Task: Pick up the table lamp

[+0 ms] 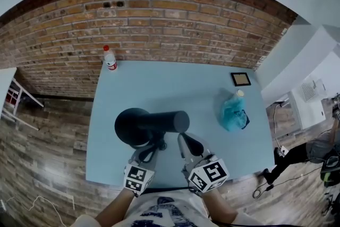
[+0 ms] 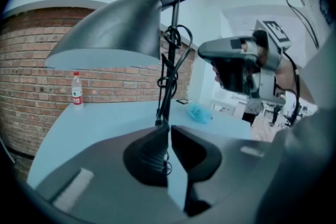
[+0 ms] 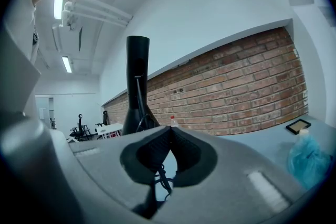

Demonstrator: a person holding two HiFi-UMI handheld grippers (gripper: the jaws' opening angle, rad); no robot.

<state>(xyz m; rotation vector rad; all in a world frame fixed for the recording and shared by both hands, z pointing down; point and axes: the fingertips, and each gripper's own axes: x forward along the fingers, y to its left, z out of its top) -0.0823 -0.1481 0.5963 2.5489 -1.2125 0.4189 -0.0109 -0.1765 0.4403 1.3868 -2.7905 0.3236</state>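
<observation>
Left hand-held gripper (image 2: 168, 127) pinches the table lamp (image 2: 113, 34) stem; head lies crosswise, shade leftward.

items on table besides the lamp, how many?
3: bottle far-left corner; small frame far-right; blue bag right of the lamp. A pale bit behind the bag may be a fourth.

Even cool indoor light; ceiling tube lights (image 3: 66, 64) glowing; strong fisheye bending, dark corners; close foreground blurred
</observation>
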